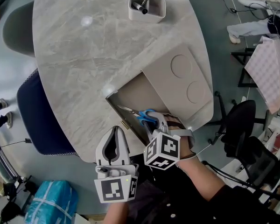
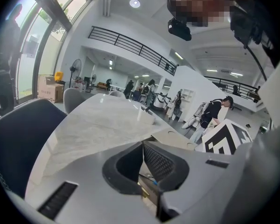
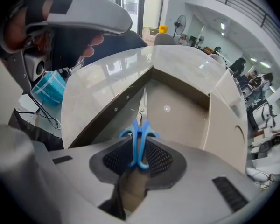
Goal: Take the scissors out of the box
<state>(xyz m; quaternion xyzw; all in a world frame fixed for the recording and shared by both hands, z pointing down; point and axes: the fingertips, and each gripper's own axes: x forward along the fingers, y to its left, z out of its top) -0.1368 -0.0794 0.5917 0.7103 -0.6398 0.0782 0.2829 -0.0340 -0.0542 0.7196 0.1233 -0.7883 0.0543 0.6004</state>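
Observation:
A pair of scissors with blue handles lies along the near left wall of the open beige box set at the table's front edge. My right gripper points steeply down into the box. In the right gripper view the blue handles of the scissors stand on edge between the pads of my right gripper, which press on them; the blades point away along the box wall. My left gripper hovers at the table edge to the left of the box, shut on nothing.
The box's lid with two round marks lies open to the right. A white pen holder stands at the far side of the marble table. A dark blue chair sits left, a black chair right.

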